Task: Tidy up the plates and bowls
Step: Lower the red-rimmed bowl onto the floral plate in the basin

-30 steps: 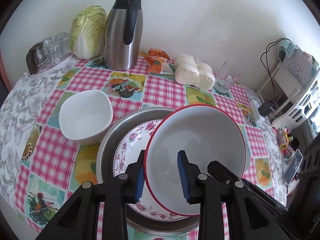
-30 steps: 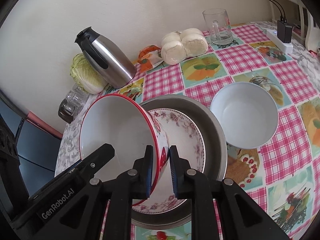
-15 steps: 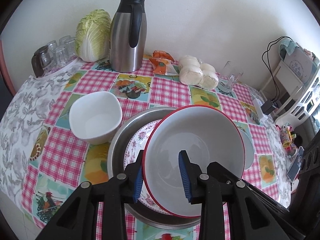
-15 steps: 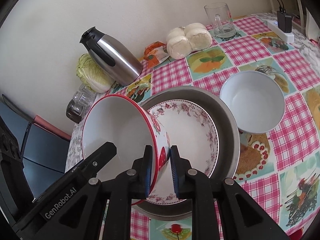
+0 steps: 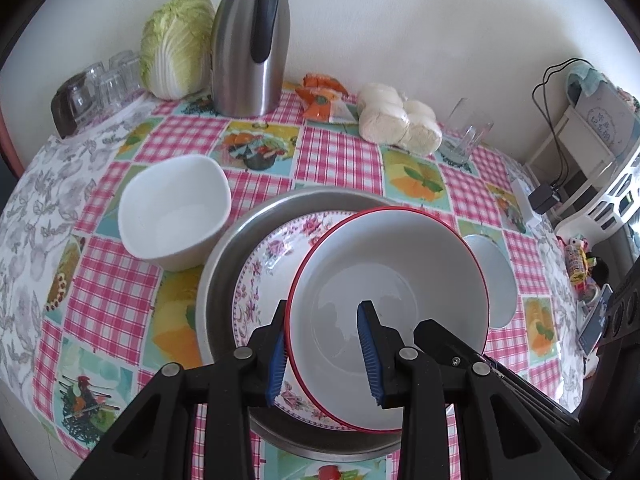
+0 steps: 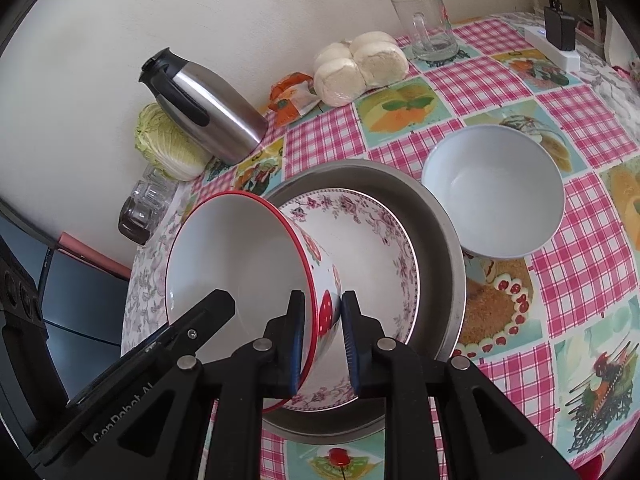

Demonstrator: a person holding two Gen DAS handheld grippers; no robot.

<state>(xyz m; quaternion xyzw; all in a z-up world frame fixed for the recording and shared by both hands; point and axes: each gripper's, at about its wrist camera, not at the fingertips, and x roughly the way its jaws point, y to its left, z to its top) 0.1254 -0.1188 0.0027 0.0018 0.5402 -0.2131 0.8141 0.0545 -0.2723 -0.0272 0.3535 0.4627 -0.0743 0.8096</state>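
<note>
Since a moment ago the red-rimmed bowl (image 5: pixel 392 280) has slid a little to the right over the flowered plate (image 5: pixel 264 264), so I see more of the plate's pink flowers now, and a round white bowl (image 5: pixel 492 276) peeks out behind it. From my left camera, going left to right along the wall, there are some small glasses (image 5: pixel 100 80), a cabbage (image 5: pixel 176 48), a tall shiny jug (image 5: pixel 252 48), an orange packet (image 5: pixel 324 98), a bag of white buns (image 5: pixel 396 120) and a glass mug (image 5: pixel 464 136). Nearer to me, on the pink checked table (image 5: pixel 336 160), a square white bowl (image 5: pixel 172 208) sits on the left, just beside a big metal basin (image 5: pixel 224 276). The flowered plate lies inside the basin. The red-rimmed bowl is over the plate, tipped up on one side, and I cannot tell if its bottom touches the plate. My left gripper (image 5: pixel 322 344) pinches the bowl's near edge, with one blue pad outside and one inside. My right gripper (image 6: pixel 322 340) pinches the bowl's other side, squeezing the wall where a red strawberry is painted. So both of my grippers are holding this one bowl. The round white bowl stands on the table to the right of the basin, right up against its rim.
</note>
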